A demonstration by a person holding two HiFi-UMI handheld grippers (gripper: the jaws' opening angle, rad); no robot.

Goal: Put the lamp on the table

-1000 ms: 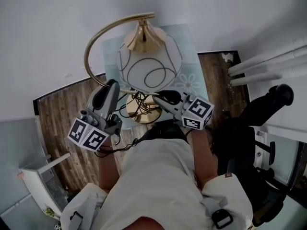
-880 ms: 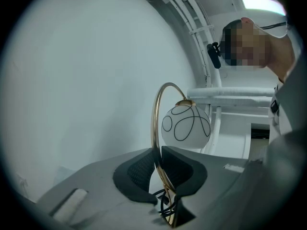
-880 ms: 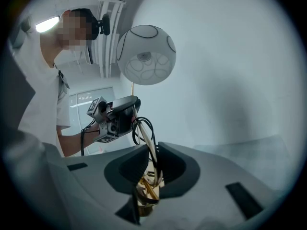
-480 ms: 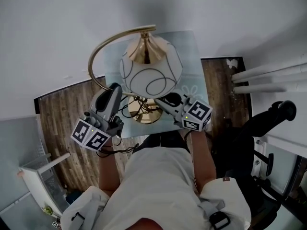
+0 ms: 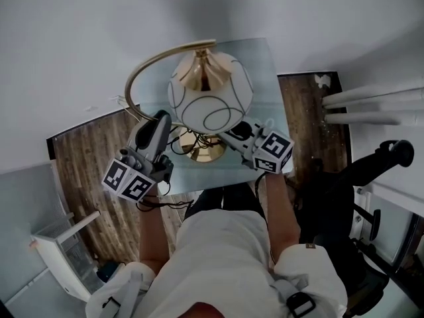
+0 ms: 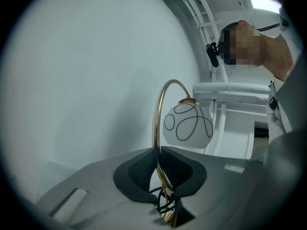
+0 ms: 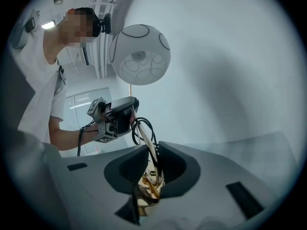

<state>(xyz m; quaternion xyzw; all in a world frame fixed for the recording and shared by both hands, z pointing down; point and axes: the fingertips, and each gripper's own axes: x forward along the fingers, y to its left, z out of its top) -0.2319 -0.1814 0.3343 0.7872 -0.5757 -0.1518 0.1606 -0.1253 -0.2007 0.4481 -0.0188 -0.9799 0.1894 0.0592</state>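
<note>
The lamp has a gold arched stem (image 5: 142, 78), a white globe shade (image 5: 209, 98) with black swirl lines, and a gold base (image 5: 199, 151) wrapped in black cord. In the head view the base sits over the near edge of the glass table (image 5: 265, 65); I cannot tell if it rests there. My left gripper (image 5: 161, 121) grips the stem (image 6: 156, 123) low down, its jaws (image 6: 159, 159) closing on it. My right gripper (image 5: 228, 136) is shut on the lower stem and cord just above the base (image 7: 146, 195). The shade (image 7: 139, 54) hangs overhead in the right gripper view.
A white wall (image 5: 66, 38) backs the table. A black office chair (image 5: 371, 171) and white bars (image 5: 371, 98) stand at the right. Wooden floor (image 5: 86, 164) lies left of the table, with a white unit (image 5: 59, 244) at lower left. Loose cord (image 5: 165, 204) hangs below the left gripper.
Both grippers and the lamp have moved forward, so the base now sits further over the glass table. The grips look unchanged.
</note>
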